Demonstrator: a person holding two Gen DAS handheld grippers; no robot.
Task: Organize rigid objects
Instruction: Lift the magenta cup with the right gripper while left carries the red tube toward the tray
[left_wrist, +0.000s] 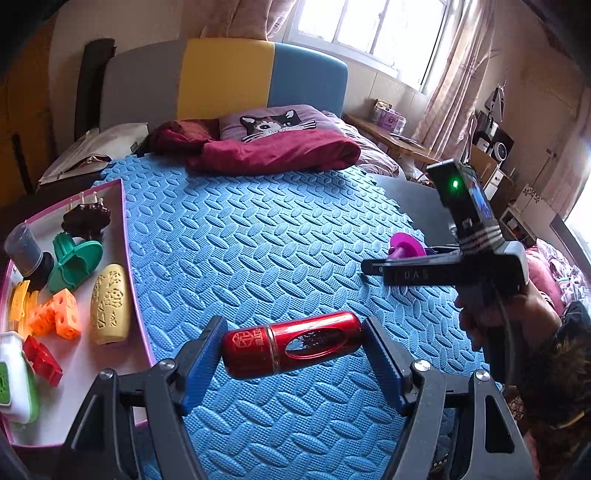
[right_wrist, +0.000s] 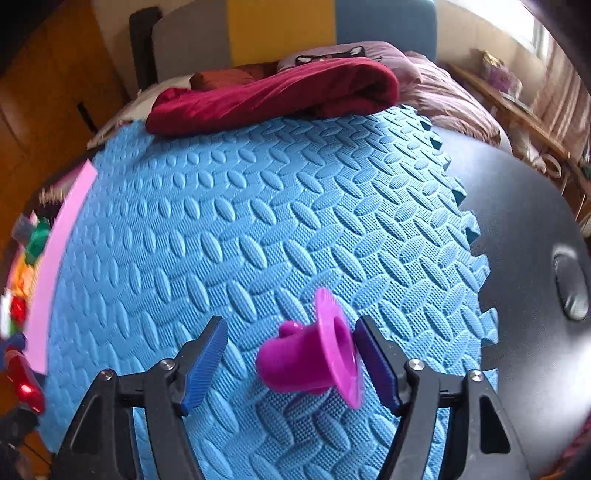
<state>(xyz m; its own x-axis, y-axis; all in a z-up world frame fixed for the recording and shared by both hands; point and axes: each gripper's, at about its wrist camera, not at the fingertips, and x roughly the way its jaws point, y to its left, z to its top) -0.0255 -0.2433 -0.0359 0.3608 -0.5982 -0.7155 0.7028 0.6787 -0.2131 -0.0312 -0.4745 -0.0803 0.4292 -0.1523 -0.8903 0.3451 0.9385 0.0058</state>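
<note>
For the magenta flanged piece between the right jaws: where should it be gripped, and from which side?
Probably across the stubby stem, not the thin flange. The magenta piece lies on its side on the mat, flange at the right finger. Come from above, right gripper shifted left so both pads meet the stem.

black gripper (right_wrist: 291, 354), blue ribbed pads (right_wrist: 207, 363), silver screws
</note>
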